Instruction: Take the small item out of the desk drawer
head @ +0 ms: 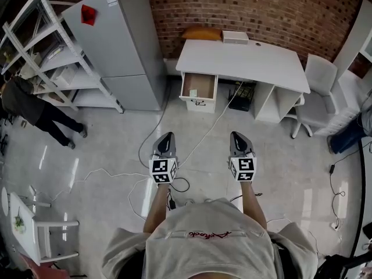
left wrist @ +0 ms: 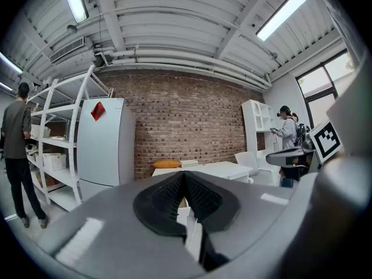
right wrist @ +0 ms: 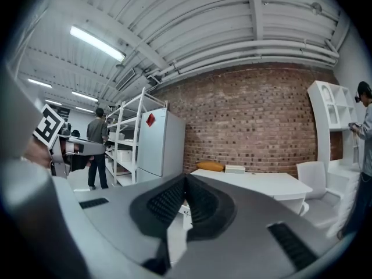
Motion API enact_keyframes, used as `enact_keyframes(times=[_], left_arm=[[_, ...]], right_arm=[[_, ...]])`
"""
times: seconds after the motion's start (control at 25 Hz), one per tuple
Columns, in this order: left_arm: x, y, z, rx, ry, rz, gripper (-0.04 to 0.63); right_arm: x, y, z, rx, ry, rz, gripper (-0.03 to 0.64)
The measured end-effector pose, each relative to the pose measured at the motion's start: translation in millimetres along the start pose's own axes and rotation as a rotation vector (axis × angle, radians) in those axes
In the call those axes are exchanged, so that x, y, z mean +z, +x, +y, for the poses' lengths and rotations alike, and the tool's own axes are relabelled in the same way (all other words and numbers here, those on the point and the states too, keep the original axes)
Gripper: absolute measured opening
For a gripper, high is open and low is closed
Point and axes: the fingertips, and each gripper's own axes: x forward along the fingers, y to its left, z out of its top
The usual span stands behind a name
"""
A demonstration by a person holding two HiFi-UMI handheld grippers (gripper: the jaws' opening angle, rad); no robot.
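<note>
Head view — left gripper (head: 167, 137) and right gripper (head: 237, 136) — ribbed black jaws pressed together.

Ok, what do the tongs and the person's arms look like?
The left tongs and right tongs are grey tapered shells. Each carries a white cube with black square markers at its rear. The gripper views show black ribbed pads lining the insides. The person wears a light grey short-sleeved T-shirt with red script across it.
</note>
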Motion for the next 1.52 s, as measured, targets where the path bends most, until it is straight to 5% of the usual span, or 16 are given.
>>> enact_keyframes(times=[0.96,1.52], left_arm=[[-23.0,21.1,-35.3,0.020,-0.014,0.034,0.009],[-36.1,95.7,1.0,0.002,-0.044,0.047,0.009]], right_arm=[[-31.5,-1.9,-31.2,0.044,0.006,0.040,0.011],[-32.1,78.5,-42.5,0.048,-0.022,0.063,0.011]])
